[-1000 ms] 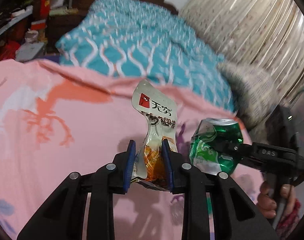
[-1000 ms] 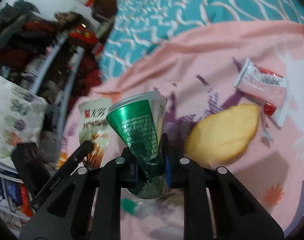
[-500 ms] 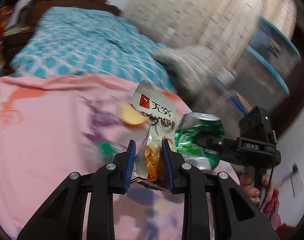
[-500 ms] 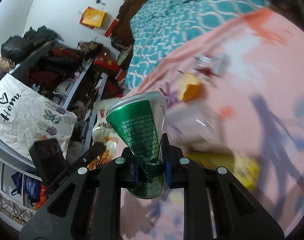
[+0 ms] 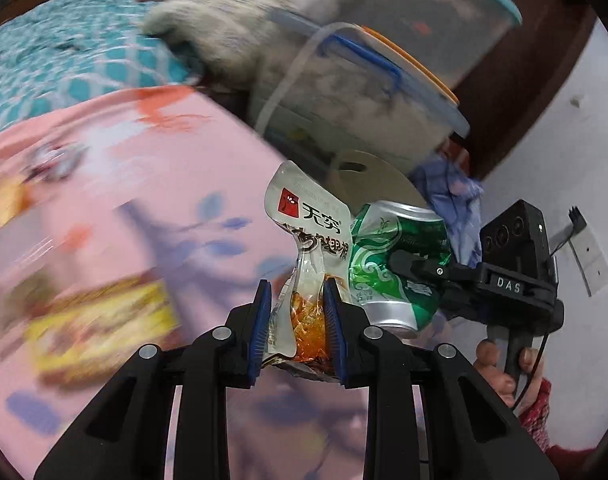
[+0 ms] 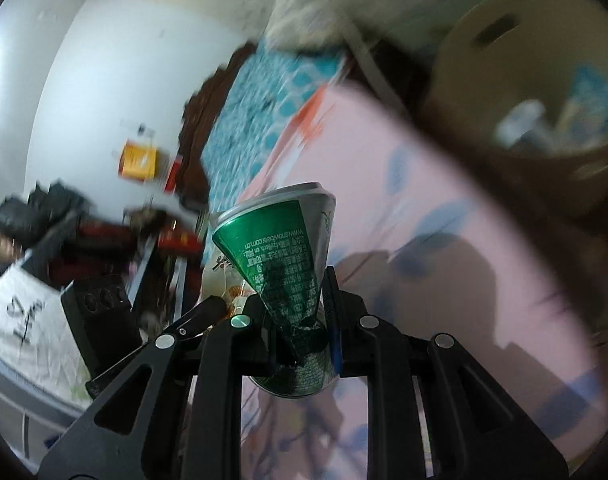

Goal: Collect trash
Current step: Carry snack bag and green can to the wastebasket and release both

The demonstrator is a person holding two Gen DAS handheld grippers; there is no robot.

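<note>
Two tools, each gripping trash over the pink bedsheet (image 5: 104, 200).
Left tool (image 5: 298, 320) pinches a snack packet (image 5: 307, 232) printed "天穷"; right tool (image 6: 300, 320) clamps a crushed green can (image 6: 280, 248) reading "snowbeer.com.cn".

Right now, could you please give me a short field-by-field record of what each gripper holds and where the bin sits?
left gripper: shut on snack wrapper
right gripper: shut on crushed green can
bin: tan wastebasket, beside the bed past the pink sheet, some items already inside
image quality: background blurred
</note>
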